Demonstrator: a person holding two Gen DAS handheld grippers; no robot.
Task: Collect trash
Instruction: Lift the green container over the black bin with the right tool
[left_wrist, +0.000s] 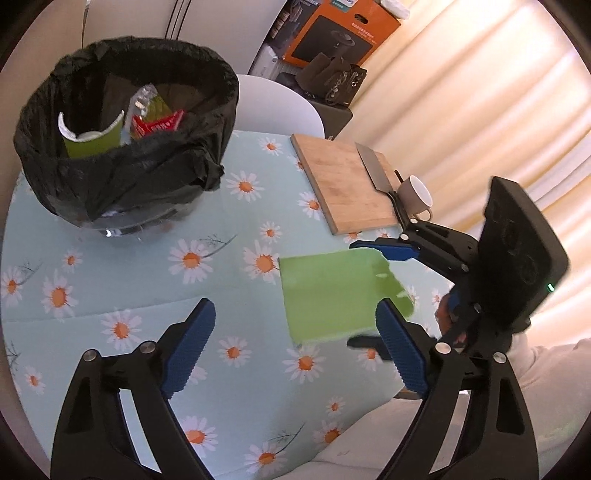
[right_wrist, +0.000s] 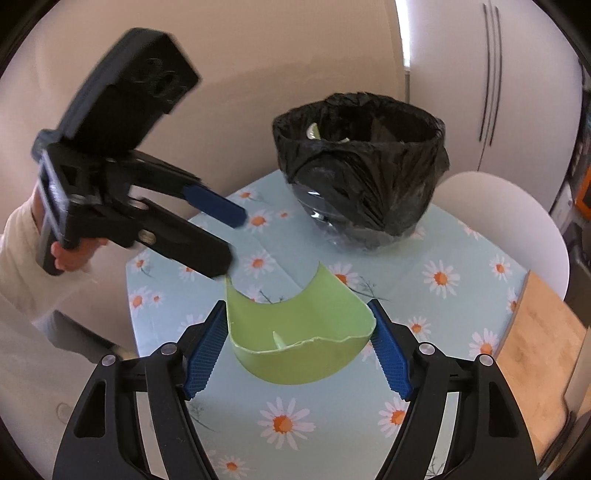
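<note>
A torn green paper cup piece (right_wrist: 295, 339) sits between the blue pads of my right gripper (right_wrist: 299, 347), which is shut on it above the daisy tablecloth. The same piece shows in the left wrist view (left_wrist: 332, 295), held by the right gripper (left_wrist: 373, 291) coming in from the right. My left gripper (left_wrist: 295, 347) is open and empty above the table, left of the piece; it also shows in the right wrist view (right_wrist: 229, 229). A bin with a black bag (left_wrist: 125, 133) stands at the far left, holding a green cup and wrappers; in the right wrist view it (right_wrist: 362, 170) stands behind the piece.
A wooden cutting board (left_wrist: 343, 184) with a cleaver (left_wrist: 375, 168) lies at the table's far right, next to a white mug (left_wrist: 417, 195). A white chair (right_wrist: 506, 221) stands behind the table. Boxes and a bag (left_wrist: 332, 40) sit on the floor beyond.
</note>
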